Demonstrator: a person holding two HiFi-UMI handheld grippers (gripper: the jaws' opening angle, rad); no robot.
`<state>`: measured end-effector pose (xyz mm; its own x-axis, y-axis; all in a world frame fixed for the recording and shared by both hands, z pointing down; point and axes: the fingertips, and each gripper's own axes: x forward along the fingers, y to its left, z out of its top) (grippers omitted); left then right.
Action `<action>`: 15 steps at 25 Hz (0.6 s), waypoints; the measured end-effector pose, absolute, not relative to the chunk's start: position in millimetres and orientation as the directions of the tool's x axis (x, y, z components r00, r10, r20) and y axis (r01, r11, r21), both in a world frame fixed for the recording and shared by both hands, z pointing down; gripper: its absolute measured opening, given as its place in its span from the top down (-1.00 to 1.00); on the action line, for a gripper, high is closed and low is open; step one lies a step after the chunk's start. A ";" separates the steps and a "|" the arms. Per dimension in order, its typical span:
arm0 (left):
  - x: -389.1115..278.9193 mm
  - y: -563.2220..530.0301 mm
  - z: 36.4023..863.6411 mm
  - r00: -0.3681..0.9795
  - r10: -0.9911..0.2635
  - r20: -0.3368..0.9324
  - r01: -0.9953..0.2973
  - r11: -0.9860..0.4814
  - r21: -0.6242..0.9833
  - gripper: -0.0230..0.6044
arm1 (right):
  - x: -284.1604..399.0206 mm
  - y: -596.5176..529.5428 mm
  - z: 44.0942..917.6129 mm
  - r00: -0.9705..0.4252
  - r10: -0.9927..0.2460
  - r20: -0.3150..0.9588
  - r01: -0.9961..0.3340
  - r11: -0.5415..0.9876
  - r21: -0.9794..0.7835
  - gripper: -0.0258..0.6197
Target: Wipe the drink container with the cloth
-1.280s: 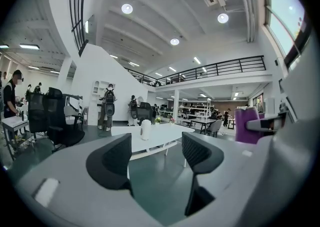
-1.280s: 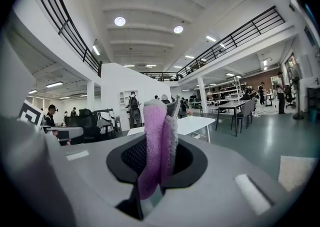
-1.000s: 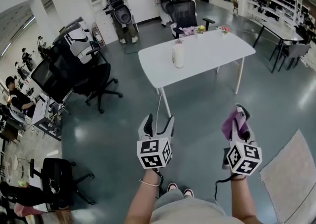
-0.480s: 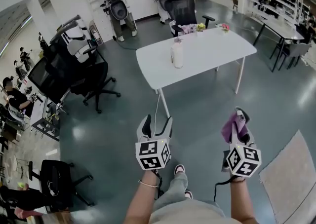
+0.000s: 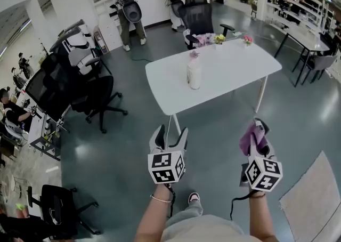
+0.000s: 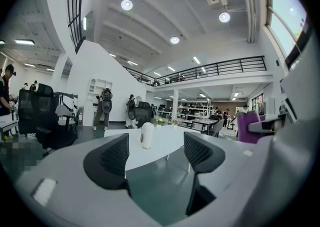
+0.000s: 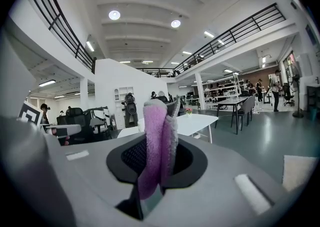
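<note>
A white drink container (image 5: 194, 72) with a pale lid stands upright near the front of the white table (image 5: 240, 62); the left gripper view shows the container (image 6: 146, 135) far ahead between the jaws. My left gripper (image 5: 169, 136) is held over the floor well short of the table, open and empty. My right gripper (image 5: 259, 130) hangs level beside it, shut on a folded purple cloth (image 5: 249, 138). In the right gripper view the cloth (image 7: 157, 143) stands up between the pads and hides much of what lies ahead.
Small flower pots (image 5: 217, 38) line the table's far edge, with a black office chair (image 5: 200, 14) behind it. More chairs (image 5: 90, 91) and desks crowd the left. People (image 5: 126, 14) stand by the white shelves. A pale rug (image 5: 311, 198) lies at the lower right.
The table and container have come nearer in the head view as I walk towards them. Both grippers keep the same pose, with the cloth still clamped in the right one.
</note>
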<state>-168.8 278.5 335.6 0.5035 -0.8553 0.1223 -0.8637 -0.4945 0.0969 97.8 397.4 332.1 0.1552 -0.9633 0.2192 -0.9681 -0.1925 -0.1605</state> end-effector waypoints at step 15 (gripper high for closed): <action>-156.0 152.6 337.3 0.537 -0.836 0.116 -0.843 -0.526 0.115 -0.15 | 105.2 275.9 334.9 0.155 -0.959 0.238 -0.970 -0.193 -0.149 0.72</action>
